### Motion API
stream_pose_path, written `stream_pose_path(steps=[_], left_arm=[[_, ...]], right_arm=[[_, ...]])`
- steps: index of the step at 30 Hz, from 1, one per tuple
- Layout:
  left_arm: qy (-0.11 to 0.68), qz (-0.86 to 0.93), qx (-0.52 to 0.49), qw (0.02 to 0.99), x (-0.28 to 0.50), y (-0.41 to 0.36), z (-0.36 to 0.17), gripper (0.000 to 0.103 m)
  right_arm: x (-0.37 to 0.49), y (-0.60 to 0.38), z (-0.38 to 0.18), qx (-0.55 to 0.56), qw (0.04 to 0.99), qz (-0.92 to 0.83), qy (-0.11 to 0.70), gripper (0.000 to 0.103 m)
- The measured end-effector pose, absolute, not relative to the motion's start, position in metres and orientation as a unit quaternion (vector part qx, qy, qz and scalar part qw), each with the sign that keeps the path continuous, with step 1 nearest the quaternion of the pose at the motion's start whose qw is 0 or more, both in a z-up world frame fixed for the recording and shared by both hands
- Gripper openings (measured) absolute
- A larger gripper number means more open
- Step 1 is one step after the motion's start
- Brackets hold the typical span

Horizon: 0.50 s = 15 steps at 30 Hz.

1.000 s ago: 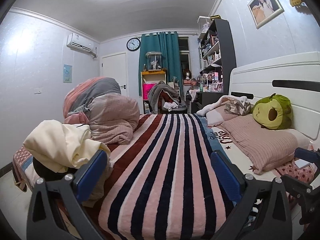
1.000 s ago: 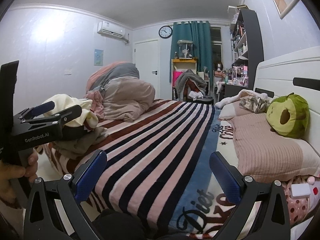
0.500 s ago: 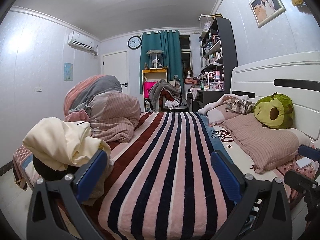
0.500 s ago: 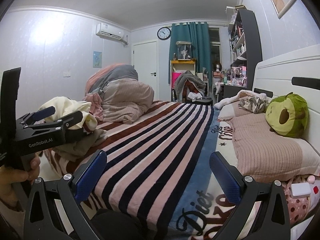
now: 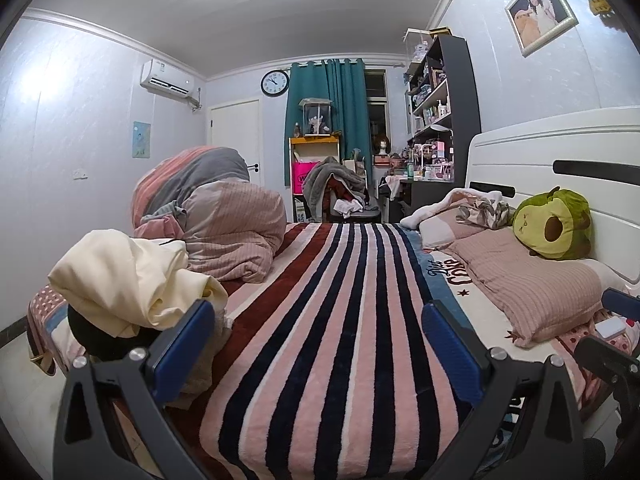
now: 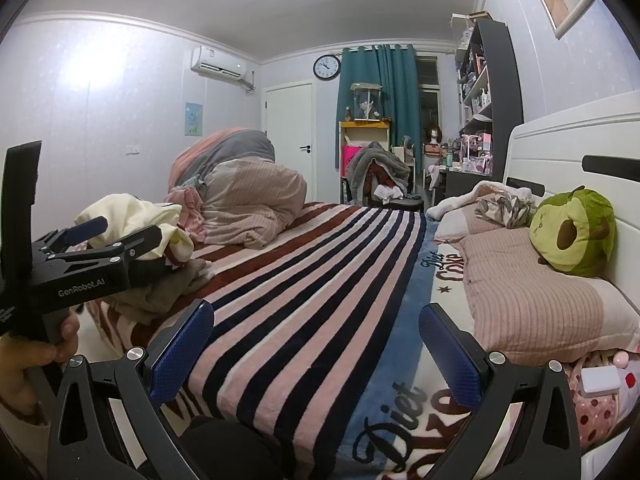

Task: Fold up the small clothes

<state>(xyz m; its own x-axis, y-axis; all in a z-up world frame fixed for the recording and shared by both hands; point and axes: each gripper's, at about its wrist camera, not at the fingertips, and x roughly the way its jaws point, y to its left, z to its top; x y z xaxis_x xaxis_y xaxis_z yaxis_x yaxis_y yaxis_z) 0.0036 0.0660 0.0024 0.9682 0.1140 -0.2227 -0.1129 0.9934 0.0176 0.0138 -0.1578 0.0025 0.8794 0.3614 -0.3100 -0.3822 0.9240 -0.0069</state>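
- Cream cloth topped the heap of clothes point(image 5: 120, 280) at the left edge of the bed, with darker and grey garments bunched under it; in the right wrist view the same heap point(image 6: 136, 216) lay beside the rolled quilt.
- The left gripper point(image 5: 316, 336) hung above the striped blanket point(image 5: 340, 320), its blue pads spread wide with nothing between them; its left finger point(image 5: 180, 344) stood just in front of the heap, and contact could not be judged.
- Seen from the right wrist camera, the left gripper point(image 6: 120, 236) pointed toward the heap, held by a hand point(image 6: 36, 352) at the lower left.
- The right gripper point(image 6: 316, 340) was likewise spread wide and empty, over the blanket's near end where blue lettering showed.
- A rolled pink and grey quilt point(image 5: 216, 216) sat behind the heap.
- A ribbed pink pillow point(image 5: 528, 280) lay along the right side against the white headboard point(image 5: 560, 152), with a green avocado plush point(image 5: 556, 224) resting on it.
- A round clock point(image 5: 275, 83) hung beside a teal curtain point(image 5: 326, 120) on the far wall.
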Motion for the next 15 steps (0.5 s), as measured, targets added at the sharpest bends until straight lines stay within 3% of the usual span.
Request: stream_pose_path(steps=[15], left_arm=[[0.113,0.061,0.005,0.992,0.008,0.068,0.002,0.102]], right_arm=[[0.016,-0.167,0.014,-0.024,0.972,0.186,0.144,0.102]])
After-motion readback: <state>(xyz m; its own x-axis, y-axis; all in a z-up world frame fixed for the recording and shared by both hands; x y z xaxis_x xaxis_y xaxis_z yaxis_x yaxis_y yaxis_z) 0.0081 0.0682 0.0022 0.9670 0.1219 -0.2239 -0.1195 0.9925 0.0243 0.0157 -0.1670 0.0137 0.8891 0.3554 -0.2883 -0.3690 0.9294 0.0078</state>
